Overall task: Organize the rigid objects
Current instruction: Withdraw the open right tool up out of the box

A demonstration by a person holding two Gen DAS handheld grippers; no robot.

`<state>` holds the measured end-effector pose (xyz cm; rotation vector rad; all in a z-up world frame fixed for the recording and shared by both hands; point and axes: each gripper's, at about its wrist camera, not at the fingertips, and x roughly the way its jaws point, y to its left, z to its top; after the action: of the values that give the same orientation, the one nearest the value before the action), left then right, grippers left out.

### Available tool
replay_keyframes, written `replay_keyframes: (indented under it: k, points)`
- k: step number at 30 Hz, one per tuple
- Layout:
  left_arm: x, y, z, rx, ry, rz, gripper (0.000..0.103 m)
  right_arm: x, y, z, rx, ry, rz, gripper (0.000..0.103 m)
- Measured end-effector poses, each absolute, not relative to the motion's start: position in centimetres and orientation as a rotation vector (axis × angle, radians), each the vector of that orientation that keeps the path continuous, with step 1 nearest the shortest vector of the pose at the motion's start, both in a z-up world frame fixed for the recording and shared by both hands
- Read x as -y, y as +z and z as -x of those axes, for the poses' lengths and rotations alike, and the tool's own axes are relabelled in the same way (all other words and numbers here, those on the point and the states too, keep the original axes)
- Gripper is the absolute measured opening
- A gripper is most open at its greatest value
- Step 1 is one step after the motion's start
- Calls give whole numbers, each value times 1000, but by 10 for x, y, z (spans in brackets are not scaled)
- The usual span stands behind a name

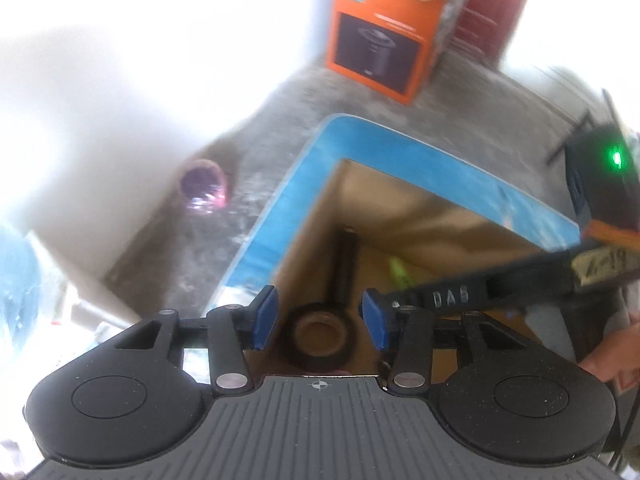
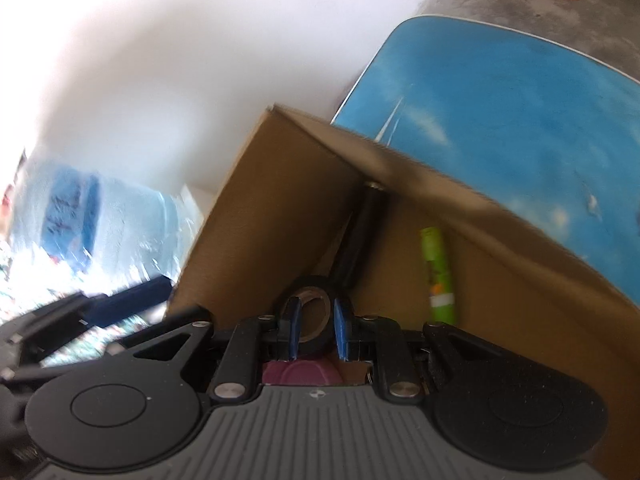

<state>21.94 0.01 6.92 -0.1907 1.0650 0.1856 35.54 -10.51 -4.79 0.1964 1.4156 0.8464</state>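
- Tape roll (image 2: 308, 318), black with a brown cardboard core, is the thing in hand now: the right tongs (image 2: 316, 330) are nearly shut, and the blue pads seem to pinch the wall of the ring, one pad inside the hole and one outside. The picture is a little blurred there, so the grip is my reading.
- This roll hangs low inside the cardboard box (image 2: 256, 208), near its near-left corner, so I judge it is just being put down or is about to be let go.
- Already in the box are a long black tube (image 2: 358, 232) leaning into the far corner, and a green marker (image 2: 438, 276) lying to the right of it. These two look finished.
- Something purple (image 2: 298, 372) shows under the roll, at the near edge of the right view; I cannot tell what it is.
- The left tongs (image 1: 320, 318) are open and hold nothing. They hover above the box, and the roll is seen between the blue pads but far below them, not touched.
- The box stands on a blue desk (image 1: 400, 148). The part of the desk that I see is bare.
- What is left, I think: release the roll, then fetch any other hard things. Clutter at the far left, beside the desk, is too blurred to name, so I cannot say how many remain.
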Motion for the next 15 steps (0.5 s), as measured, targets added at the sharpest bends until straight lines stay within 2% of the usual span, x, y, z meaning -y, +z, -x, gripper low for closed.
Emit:
replay_keyframes:
  k: [10,12,15]
  points:
    - [-11,67,-208,-1056,238,246,47,55,-74,-337,-1416,824,101,21]
    - [-14,66,-204,-1059,241,249,47,53,-76,-334,-1403,815,148,16]
    - [-18,65,-200,-1064,239,257,47,57,-74,-332,-1366,791,194,17]
